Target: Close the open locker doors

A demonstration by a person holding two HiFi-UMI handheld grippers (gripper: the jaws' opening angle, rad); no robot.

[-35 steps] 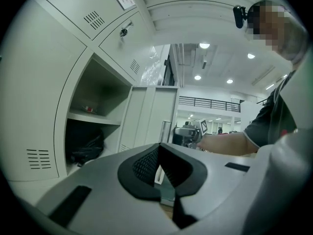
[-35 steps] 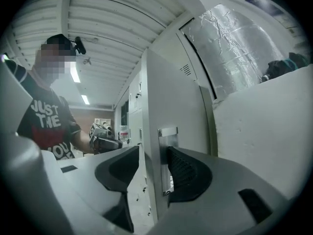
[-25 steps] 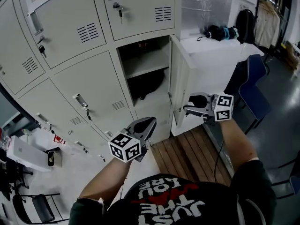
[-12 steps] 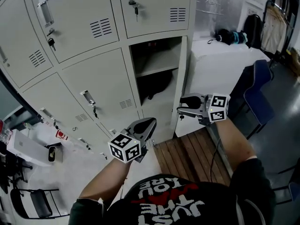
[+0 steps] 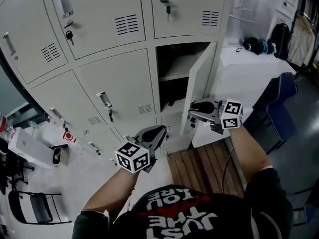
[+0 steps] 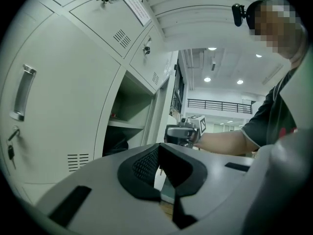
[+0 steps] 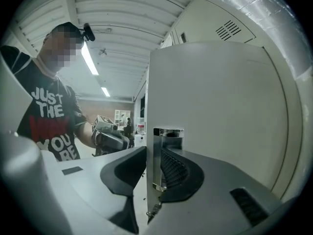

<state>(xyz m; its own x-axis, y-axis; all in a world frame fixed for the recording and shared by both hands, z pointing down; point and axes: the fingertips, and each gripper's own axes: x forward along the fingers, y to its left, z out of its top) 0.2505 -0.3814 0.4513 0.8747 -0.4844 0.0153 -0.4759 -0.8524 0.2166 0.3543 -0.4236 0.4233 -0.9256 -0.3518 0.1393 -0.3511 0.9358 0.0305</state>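
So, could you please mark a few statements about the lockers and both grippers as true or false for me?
1. The right gripper has the edge of the open door between its jaws. True; the jaws have just been closing, and the pads now press on it.
2. The left gripper holds a key. False: its jaws are together with nothing between them.
3. The open locker has a shelf with a dark thing below it. True.
4. The neighbouring door to the left of the open locker also stands open. False: it is shut.
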